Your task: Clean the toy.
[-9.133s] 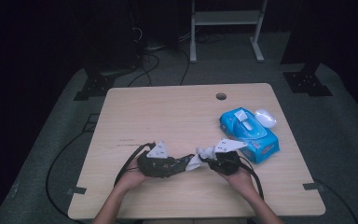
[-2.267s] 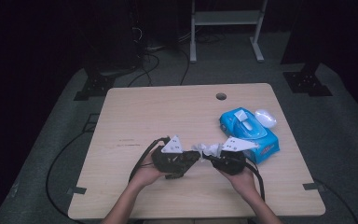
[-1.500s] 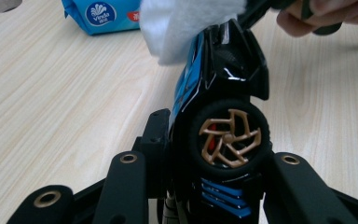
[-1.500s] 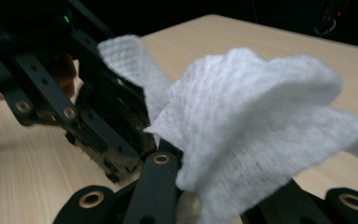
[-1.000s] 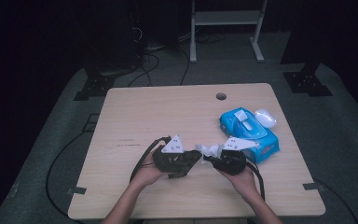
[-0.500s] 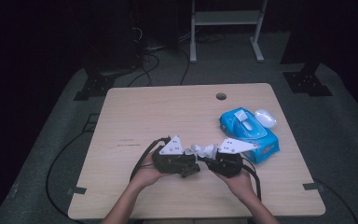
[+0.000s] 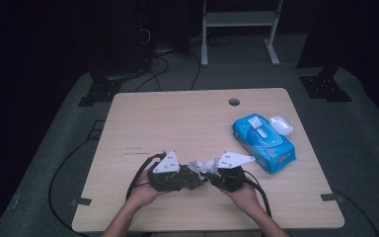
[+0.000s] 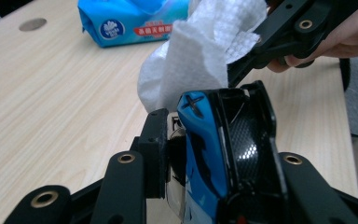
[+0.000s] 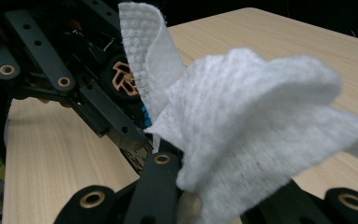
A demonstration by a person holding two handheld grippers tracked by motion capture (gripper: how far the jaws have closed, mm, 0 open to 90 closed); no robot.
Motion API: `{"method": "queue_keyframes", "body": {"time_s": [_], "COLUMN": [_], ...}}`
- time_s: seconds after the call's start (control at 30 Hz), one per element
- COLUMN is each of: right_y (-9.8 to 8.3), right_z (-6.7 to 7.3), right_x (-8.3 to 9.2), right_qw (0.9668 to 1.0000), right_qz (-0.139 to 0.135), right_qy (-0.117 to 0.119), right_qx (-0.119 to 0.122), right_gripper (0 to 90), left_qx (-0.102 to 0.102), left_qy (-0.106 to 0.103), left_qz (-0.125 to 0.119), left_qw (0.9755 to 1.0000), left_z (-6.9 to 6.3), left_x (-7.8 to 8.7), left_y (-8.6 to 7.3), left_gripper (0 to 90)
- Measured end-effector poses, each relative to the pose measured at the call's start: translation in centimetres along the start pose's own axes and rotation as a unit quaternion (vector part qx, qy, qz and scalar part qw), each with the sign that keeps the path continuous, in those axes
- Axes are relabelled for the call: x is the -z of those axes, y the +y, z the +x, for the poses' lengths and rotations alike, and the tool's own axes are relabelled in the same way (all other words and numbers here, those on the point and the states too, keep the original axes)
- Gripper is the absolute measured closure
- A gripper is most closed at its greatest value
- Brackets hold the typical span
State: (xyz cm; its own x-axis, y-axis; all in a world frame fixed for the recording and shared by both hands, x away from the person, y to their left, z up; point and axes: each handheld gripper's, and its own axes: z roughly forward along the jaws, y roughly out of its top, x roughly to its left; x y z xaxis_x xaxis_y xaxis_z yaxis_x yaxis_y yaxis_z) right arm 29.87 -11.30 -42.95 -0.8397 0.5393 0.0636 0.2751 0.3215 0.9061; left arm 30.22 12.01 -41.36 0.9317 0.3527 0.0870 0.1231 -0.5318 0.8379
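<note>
Gripping a small blue toy car (image 8: 204,154) near the table's (image 7: 177,118) front edge, the left gripper (image 7: 190,178) has its jaws clamped on the car's sides, holding it steady so it can be cleaned. Just to its right, a crumpled white wet wipe (image 7: 205,165) touches the car between the two tools. The right gripper (image 7: 214,177) has its jaws pinched shut on that wipe, presenting it to the car like a cloth. Further right, well apart, a blue wipe packet (image 7: 264,143) lies flat on the table with its lid flipped open, likely where the wipe came from.
</note>
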Motion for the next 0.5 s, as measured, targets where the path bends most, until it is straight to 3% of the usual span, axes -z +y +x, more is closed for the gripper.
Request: {"method": "queue_keyframes", "body": {"time_s": [0.17,0.5], "right_y": [-0.27,-0.39], "right_z": [-0.20,-0.57], "right_x": [0.10,-0.24], "right_qw": [0.9999,0.9993], "right_qz": [0.005,0.020], "right_qy": [-0.010,-0.027], "right_qx": [0.003,0.018], "right_gripper": [80.3,80.2], "left_qx": [-0.005,0.019], "left_qy": [0.005,0.008], "left_qz": [-0.006,-0.030], "left_qw": [1.0000,0.9993], "left_z": [-0.10,0.70], "left_x": [-0.19,-0.03], "left_y": [-0.12,-0.95], "left_gripper": [60.5,60.4]}}
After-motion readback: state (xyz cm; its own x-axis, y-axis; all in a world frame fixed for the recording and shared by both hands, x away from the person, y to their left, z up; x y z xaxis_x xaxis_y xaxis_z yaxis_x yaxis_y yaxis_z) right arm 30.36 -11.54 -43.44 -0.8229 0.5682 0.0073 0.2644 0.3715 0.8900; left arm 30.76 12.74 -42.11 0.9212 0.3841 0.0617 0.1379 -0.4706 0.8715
